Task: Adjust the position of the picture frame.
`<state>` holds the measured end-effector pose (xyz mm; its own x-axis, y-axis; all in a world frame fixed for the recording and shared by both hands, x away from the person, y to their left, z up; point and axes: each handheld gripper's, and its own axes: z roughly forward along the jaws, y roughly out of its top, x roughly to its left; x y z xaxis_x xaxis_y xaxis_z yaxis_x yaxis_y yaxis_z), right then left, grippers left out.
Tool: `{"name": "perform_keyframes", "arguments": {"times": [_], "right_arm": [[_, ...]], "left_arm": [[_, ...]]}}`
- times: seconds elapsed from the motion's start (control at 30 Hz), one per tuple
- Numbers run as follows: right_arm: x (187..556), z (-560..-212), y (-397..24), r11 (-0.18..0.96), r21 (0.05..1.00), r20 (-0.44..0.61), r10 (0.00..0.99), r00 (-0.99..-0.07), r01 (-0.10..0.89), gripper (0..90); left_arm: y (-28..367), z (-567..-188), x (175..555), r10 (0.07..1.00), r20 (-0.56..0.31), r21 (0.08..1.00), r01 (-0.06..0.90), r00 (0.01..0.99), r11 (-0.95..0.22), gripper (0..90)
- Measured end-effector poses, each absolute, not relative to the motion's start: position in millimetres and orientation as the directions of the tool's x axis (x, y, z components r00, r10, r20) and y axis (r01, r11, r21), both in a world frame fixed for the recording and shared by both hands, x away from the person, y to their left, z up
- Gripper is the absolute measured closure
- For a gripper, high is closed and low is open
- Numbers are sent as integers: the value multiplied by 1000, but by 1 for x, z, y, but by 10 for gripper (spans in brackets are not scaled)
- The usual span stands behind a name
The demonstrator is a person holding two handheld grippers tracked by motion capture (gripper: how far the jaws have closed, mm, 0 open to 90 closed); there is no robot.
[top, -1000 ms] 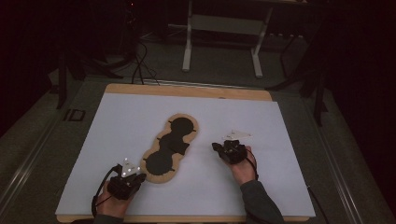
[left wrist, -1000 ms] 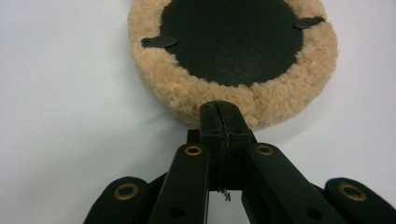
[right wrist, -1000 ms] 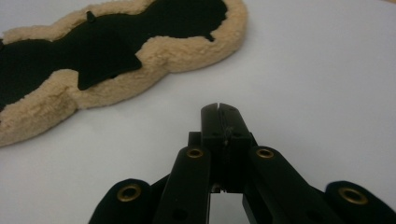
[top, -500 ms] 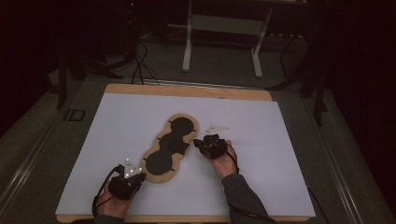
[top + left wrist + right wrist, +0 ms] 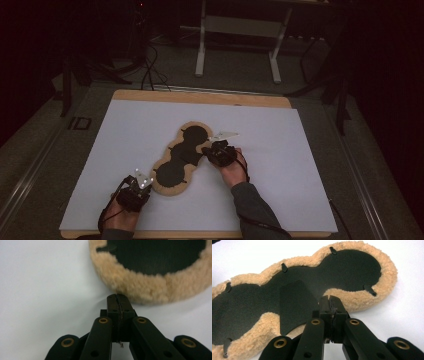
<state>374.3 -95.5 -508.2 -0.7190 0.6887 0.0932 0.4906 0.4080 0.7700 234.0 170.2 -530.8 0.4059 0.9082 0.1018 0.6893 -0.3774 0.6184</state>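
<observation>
Right gripper (image 5: 210, 150) now sits against fleece pad (image 5: 181, 159), jaws clenched empty; left gripper (image 5: 142, 186) unmoved, clenched empty.

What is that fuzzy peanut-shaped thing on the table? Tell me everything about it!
The fuzzy pad lies flat on the white table, slanting across its middle. It has three rounded lobes, a black fabric-like face and a tan fleecy border. Small black tabs sit along the border, and a black flap lies at its waist. The shut left gripper meets its near end; the shut right gripper rests at its side edge.
</observation>
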Motion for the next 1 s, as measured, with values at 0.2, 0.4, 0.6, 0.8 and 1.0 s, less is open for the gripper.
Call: {"name": "perform_keyframes", "arguments": {"times": [0.2, 0.4, 0.6, 0.8, 1.0], "right_arm": [[378, -511, -94, 419, 761, 96, 682, -725, 495, 894], [383, -511, -91, 418, 750, 102, 692, -715, 512, 894], [387, -512, -91, 437, 737, 102, 683, -724, 516, 898], [390, -515, -89, 465, 718, 80, 684, -725, 518, 899], [390, -521, -92, 474, 720, 91, 658, -747, 506, 900]], "left_arm": [[175, -531, 235, 907, 30, 631, 696, 419, -342, 900], [175, -530, 232, 903, 19, 634, 694, 429, -342, 900], [175, -529, 232, 903, 8, 639, 692, 431, -335, 900], [175, -529, 231, 899, -2, 641, 691, 437, -335, 900], [175, -530, 233, 903, -1, 639, 695, 430, -330, 900]]}}
